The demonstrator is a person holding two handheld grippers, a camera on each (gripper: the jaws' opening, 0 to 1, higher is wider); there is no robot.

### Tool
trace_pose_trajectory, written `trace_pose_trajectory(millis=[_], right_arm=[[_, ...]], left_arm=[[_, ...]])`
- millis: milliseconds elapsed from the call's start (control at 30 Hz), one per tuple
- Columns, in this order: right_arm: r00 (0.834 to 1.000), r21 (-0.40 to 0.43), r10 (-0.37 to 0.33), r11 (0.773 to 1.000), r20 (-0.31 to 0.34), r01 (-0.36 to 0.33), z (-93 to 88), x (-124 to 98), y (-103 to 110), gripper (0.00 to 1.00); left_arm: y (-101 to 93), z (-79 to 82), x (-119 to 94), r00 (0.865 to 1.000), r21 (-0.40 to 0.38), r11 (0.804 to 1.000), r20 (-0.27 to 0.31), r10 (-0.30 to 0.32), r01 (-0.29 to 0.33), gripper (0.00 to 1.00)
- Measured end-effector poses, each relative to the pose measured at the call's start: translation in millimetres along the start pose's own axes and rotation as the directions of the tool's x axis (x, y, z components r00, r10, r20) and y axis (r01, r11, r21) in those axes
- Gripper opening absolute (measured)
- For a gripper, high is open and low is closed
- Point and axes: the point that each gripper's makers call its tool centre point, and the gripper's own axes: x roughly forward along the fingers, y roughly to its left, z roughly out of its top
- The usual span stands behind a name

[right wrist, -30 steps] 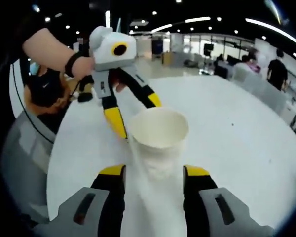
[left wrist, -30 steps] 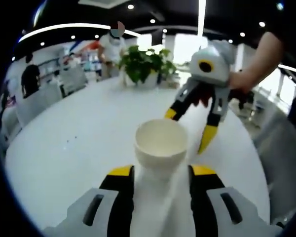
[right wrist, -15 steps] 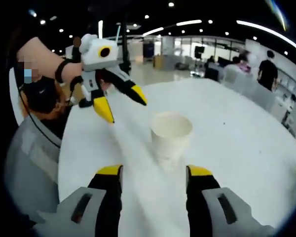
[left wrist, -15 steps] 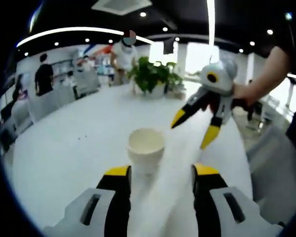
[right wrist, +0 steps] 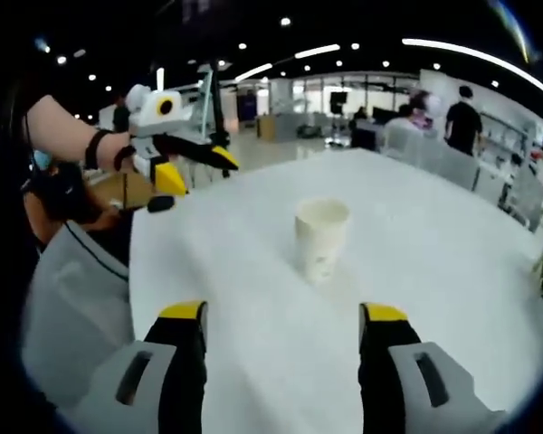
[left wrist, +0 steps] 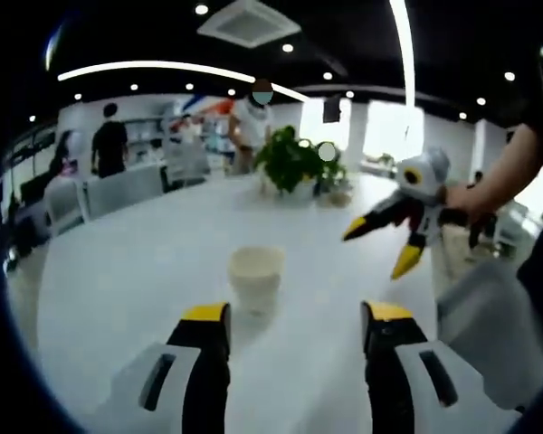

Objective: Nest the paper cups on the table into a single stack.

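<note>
Yellow tips cap the two black jaws of the left gripper (left wrist: 297, 318), which stand wide apart with nothing between them, low over the white table (left wrist: 118, 280). Just ahead of them, in the left gripper view, the paper cups (left wrist: 256, 276) stand upright on the tabletop as one cream-white stack, mouth up, clear of both jaws. Off to the right of that view the other gripper hangs above the table's far edge, held by a person's hand (left wrist: 459, 203), its yellow-tipped jaws splayed and empty. Beyond the cups a potted plant (left wrist: 294, 163) sits on the far side of the table, and people stand in the office behind it.

In the right gripper view, the right gripper (right wrist: 283, 318) likewise has its jaws spread apart and grips nothing. The paper cups (right wrist: 321, 237) stand ahead of it, near the middle of the table (right wrist: 434, 271), well apart from the jaws; the side of the stack shows a faint mark low down, too small to read. At the upper left of this view the left gripper (right wrist: 195, 165) is held up off the table by a hand with a dark wristband (right wrist: 93, 148), its jaws parted.
</note>
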Motion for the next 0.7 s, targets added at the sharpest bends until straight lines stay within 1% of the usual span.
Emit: trace_pose_trajectory(millis=[33,100,167,267,333,367,400,467,533,600,700], right_arm=[[1.000,0.004,-0.004,1.000,0.003,0.004,-0.8,-3,1,0.69],[0.999,0.023,-0.013,1.000,0.032,0.012,1.1,-8,3,0.74],[0.999,0.040,-0.016,0.999,0.040,0.014,-0.9,-11,3,0.78],[0.999,0.040,-0.024,0.999,0.043,0.022,-3.7,-18,6,0.82],[0.998,0.044,-0.029,0.999,0.054,0.027,-3.3,-23,7,0.85],[0.997,0.043,-0.037,0.998,0.065,0.035,-2.9,-27,7,0.86],[0.997,0.038,-0.044,0.998,0.070,0.041,-2.2,-30,7,0.86],[0.996,0.036,-0.052,0.998,0.077,0.049,-2.0,-36,8,0.88],[0.994,0.049,-0.060,0.997,0.096,0.056,-1.1,-40,9,0.93],[0.990,0.066,-0.081,0.995,0.113,0.074,-1.5,-43,8,1.00],[0.990,0.065,-0.088,0.995,0.113,0.081,-5.0,-47,8,1.00]], left_arm=[[-2.3,0.2,-2,1.000,0.003,1.000,0.003,-0.001,0.001,0.59],[-5.7,-0.7,-6,1.000,0.014,1.000,0.004,0.007,-0.008,0.60],[-7.7,-1.3,-10,1.000,0.011,1.000,0.011,0.018,-0.018,0.62],[-9.0,-4.0,-17,0.999,-0.023,0.999,0.022,0.045,-0.045,0.69],[-9.8,-8.2,-20,0.998,-0.036,0.997,0.023,0.061,-0.061,0.75],[-10.9,-10.1,-22,0.997,-0.057,0.996,0.026,0.068,-0.066,0.77],[-11.6,-11.1,-23,0.997,-0.067,0.995,0.031,0.072,-0.070,0.82],[-12.3,-14.9,-27,0.995,-0.076,0.993,0.029,0.092,-0.090,0.88],[-10.2,-20.5,-32,0.993,-0.080,0.990,0.032,0.115,-0.112,0.91],[-8.9,-21.7,-38,0.988,-0.097,0.985,0.052,0.148,-0.143,0.96],[-9.6,-24.5,-44,0.984,-0.101,0.982,0.071,0.166,-0.159,0.98]])
